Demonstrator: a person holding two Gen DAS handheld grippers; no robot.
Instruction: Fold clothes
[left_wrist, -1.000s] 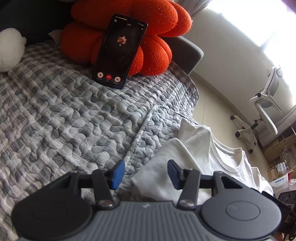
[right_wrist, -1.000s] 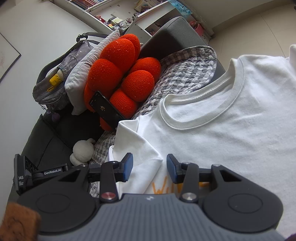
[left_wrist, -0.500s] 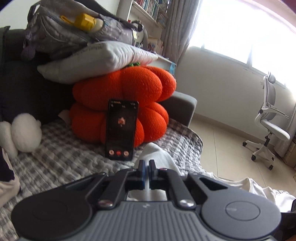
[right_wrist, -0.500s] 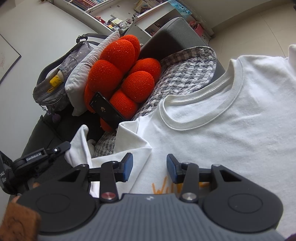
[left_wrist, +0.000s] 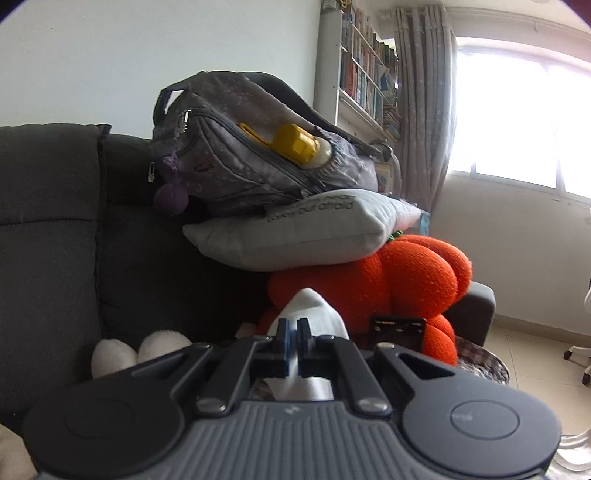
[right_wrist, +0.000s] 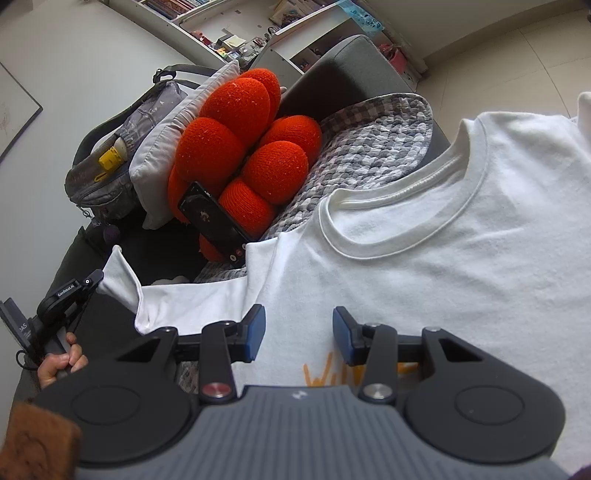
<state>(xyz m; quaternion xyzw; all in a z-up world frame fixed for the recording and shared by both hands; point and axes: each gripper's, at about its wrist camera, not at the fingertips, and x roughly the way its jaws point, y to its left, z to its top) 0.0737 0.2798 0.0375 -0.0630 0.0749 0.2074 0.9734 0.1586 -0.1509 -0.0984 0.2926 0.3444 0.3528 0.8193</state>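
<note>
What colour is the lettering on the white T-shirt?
Orange lettering on the T-shirt, clearest in the right wrist view.

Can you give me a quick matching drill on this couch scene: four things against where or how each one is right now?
Things:
1. left gripper
2. right gripper
3. phone
4. backpack

States:
A. on top of the grey pillow
B. open, above the T-shirt's front
C. shut on the white T-shirt sleeve
D. propped against the orange cushion

Pairs: 1-C, 2-B, 3-D, 4-A
</note>
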